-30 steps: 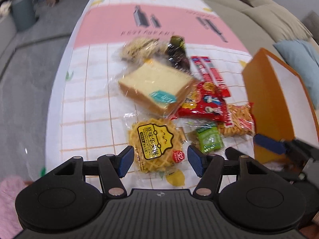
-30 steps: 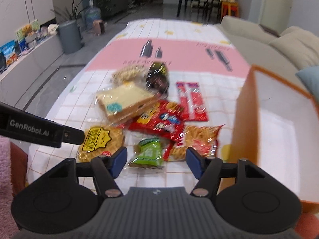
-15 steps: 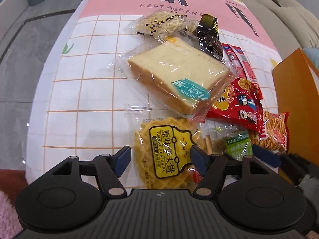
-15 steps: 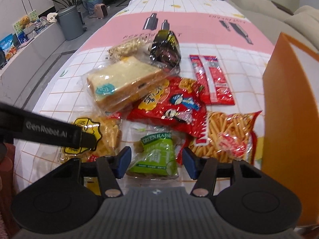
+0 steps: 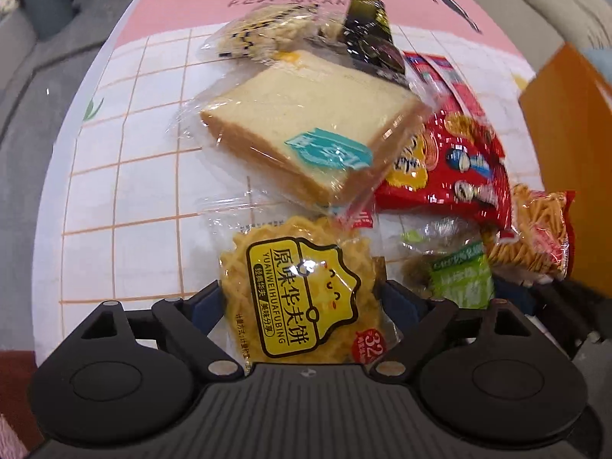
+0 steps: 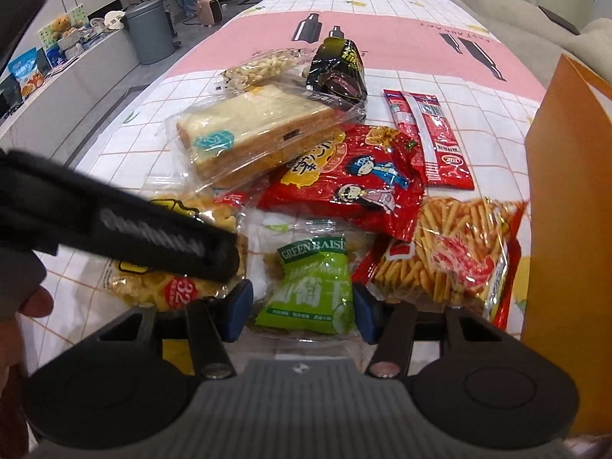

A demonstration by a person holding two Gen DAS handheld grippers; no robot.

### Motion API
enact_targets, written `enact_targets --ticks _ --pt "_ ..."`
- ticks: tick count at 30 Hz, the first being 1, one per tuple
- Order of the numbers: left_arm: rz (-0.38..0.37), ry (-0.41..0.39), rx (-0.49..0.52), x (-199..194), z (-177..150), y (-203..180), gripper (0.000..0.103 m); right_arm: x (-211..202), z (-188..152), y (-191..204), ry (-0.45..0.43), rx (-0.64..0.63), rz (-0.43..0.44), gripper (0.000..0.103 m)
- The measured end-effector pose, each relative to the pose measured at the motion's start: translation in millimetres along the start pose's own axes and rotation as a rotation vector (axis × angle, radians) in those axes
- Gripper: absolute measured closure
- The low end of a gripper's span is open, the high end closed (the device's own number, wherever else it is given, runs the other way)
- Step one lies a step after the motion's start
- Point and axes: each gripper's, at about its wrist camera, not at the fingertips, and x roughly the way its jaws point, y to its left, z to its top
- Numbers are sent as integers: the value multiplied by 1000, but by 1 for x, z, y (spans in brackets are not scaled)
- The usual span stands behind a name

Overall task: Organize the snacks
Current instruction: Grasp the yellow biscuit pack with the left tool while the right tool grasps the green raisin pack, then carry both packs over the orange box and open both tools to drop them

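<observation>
Left gripper (image 5: 302, 306): jaws spread wide and opening, one blue pad on each side of the yellow waffle pack (image 5: 302, 298); the pads do not visibly press on it.
Right gripper (image 6: 302, 310): jaws at a middling gap and closing, with the green raisin pack (image 6: 311, 287) between the blue pads; no firm squeeze on the wrapper shows.
Landmark: the wrapped bread slice (image 5: 310, 130), lying on the desk (image 5: 126, 191) on a white, orange-gridded cloth with a pink band.
Yellow waffle pack: just in front of the bread, nearest the left camera, flat on the cloth.
Green raisin pack: in front and to the right of the bread, beside the waffle pack.
Red cartoon snack bag (image 6: 344, 179): touching the bread's right edge, partly tucked under it.
Fries-shaped crisps bag (image 6: 451, 252): right of the raisin pack, beyond the red bag from the bread.
Red sausage sticks (image 6: 428, 137): right of the bread, behind the red bag.
Dark shiny pack (image 6: 338, 69): just behind the bread.
Clear pack of pale puffs (image 6: 260, 69): behind the bread, left of the dark pack.
Orange box (image 6: 566, 191): well right of the bread, at the cloth's edge, upright.
Person: a fingertip (image 6: 36, 302) shows at the left edge of the right view, below the left gripper's black body.
</observation>
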Motion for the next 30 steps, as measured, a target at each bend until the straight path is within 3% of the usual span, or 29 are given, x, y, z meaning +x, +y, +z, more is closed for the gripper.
enact_targets --ticks 13,21,30 --pt "-20 1 -36 -28 -14 9 17 -13 -2 -3 8 6 16 59" --pt "-51 -86 -67 -78 -23 13 29 -56 -2 -1 -74 14 44 59" --pt "-86 -225 -26 -132 -25 -13 33 -101 -9 -6 -156 58 76 60"
